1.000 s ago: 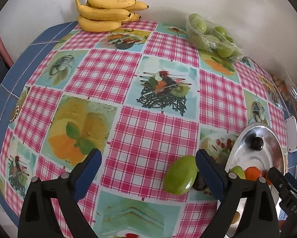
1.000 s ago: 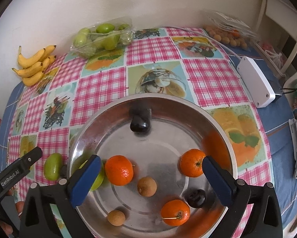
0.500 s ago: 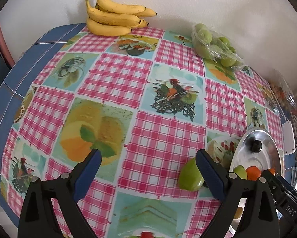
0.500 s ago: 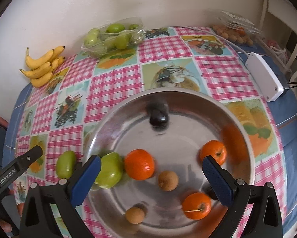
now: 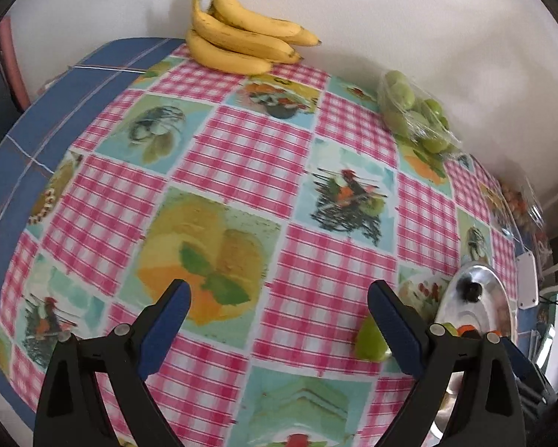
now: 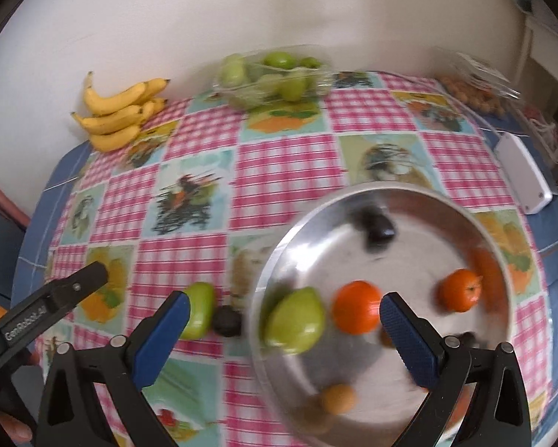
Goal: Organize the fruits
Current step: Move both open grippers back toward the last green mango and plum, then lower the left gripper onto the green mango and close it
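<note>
Since the earlier frames both cameras have been drawn back and swung leftward: the steel tray (image 6: 386, 201) is now seen shifted to the right of the right wrist view, and a dark fruit (image 6: 226, 321) beside the loose green fruit (image 6: 198, 309), hidden before, is uncovered. Motion blur is carried by both views.

Starting at the left, the banana bunch (image 6: 120, 113) is seen against the wall, untouched, well apart from the tray. Next, the left gripper (image 5: 277, 311) is held wide apart over bare tablecloth (image 5: 241, 149), nothing between its pads. Its right finger is crossed in front of the loose green fruit (image 5: 368, 342), which is left lying on the cloth, just outside the tray rim (image 5: 465, 272), with the dark fruit touching or nearly touching it.

Further right, the right gripper (image 6: 284, 318) is also spread open and empty, hung above the tray's near-left part. Inside the tray a second green fruit (image 6: 295, 320) is seen, then two oranges (image 6: 357, 311) and (image 6: 459, 290), a dark fruit (image 6: 379, 225) near the far rim, and small brown fruits (image 6: 338, 398) toward the near edge. At the back, the bag of green fruits (image 6: 269, 76) and a further bag (image 6: 472, 89) to the right remain unopened.

The task is judged partly done: several fruits are gathered, while the two beside the rim, the bananas and the bagged fruit are still outside.
</note>
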### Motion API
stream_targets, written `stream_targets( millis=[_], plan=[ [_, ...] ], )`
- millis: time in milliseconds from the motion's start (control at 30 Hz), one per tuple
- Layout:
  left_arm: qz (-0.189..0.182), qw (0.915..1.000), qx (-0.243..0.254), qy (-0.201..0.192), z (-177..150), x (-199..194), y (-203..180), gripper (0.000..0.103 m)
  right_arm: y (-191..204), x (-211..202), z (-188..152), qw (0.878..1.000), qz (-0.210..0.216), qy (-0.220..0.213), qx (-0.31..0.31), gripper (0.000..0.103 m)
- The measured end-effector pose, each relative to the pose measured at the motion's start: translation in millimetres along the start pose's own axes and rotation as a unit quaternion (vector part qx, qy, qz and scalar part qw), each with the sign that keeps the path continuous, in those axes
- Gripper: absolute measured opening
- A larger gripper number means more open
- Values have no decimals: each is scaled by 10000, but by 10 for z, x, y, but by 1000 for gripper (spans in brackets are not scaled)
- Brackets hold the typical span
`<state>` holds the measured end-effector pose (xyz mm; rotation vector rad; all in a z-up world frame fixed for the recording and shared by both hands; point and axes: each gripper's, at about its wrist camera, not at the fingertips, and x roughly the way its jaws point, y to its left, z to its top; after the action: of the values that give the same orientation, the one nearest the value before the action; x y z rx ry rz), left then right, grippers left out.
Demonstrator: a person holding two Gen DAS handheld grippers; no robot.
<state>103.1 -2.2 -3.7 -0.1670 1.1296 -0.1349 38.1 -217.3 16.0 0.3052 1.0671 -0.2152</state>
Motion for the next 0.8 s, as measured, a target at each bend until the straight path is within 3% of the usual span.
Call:
stream_targets(
  millis=[233,533,800],
  plan=[
    [310,9994,-126,-96,90,-66,303,96,369,126,-45,9992,234,252,-181,103],
    [513,9985,-194,-57,127,-55,473,96,467,289,-57,9975,314,621,-72,103],
    [182,9994,-35,279,87,88,267,96,346,295,-9,9971,58,756,-111,103]
  ],
)
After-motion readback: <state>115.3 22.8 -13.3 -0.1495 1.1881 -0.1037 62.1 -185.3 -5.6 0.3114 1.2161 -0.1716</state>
